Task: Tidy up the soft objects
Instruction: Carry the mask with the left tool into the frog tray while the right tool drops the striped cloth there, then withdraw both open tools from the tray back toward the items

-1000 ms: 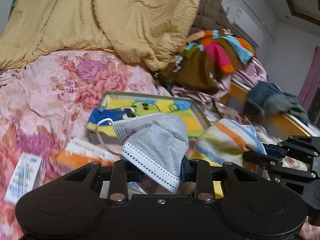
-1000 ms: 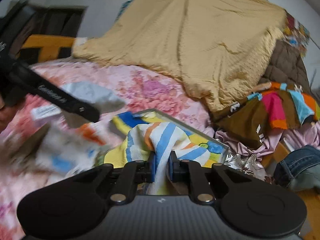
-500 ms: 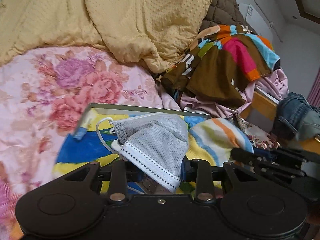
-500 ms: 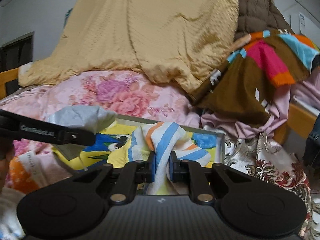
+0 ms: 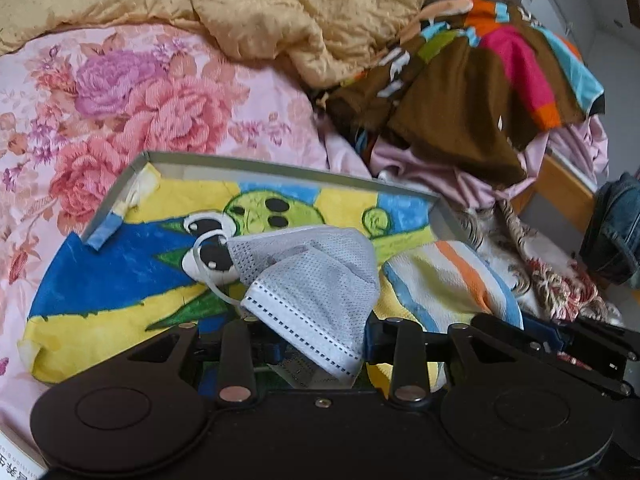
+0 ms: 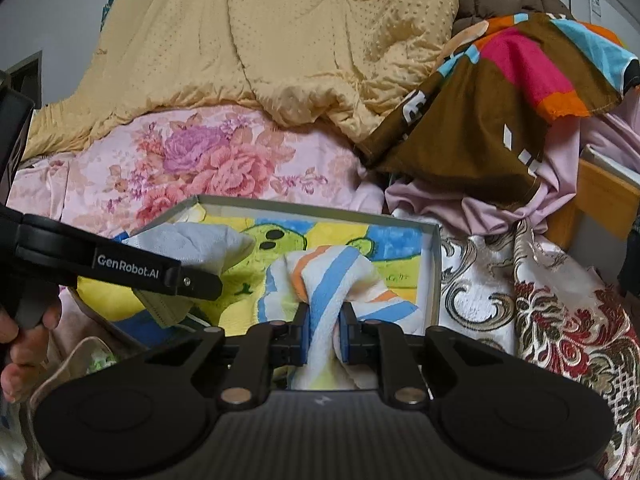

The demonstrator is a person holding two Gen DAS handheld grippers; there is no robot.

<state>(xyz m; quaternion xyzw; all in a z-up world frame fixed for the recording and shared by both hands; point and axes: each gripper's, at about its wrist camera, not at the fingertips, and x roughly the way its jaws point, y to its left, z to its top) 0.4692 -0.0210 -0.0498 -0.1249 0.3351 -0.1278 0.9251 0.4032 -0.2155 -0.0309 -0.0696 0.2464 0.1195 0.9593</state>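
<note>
**Two soft items held over a shallow tray on a bed**

The bed (image 6: 248,160), covered by a pink floral sheet, fills both views; a tan quilt (image 6: 280,32) is heaped at its far side, and a brown garment with bright colour blocks (image 6: 500,100) lies crumpled to the right on pale pink cloth. A shallow grey tray (image 5: 280,168) sits on the sheet, its long axis running left to right across the left-wrist view, lined with a cartoon-print cloth (image 5: 120,276) in yellow, blue and green that spills over the tray's near left edge.

The right hand-held gripper (image 6: 324,332) is closed to a narrow gap on a striped towel (image 6: 332,276), white with blue, orange and yellow bands. The towel rises from between the blue pads and folds forward, its bunched top pointing toward the tray's far wall; it hangs over the right part of the tray.

The left hand-held gripper (image 5: 320,344) carries a grey face mask (image 5: 316,280) between moderately spread fingers; its jaws have just been opening slightly, and whether the pads press the mask cannot be told. The mask's long axis slants from upper left to lower right, its white stitched edge facing downward and its ear loop (image 5: 204,264) trailing left, above the tray's middle.

In the right-wrist view, the person's hand (image 6: 28,336) grips the left tool at the left edge.
</note>
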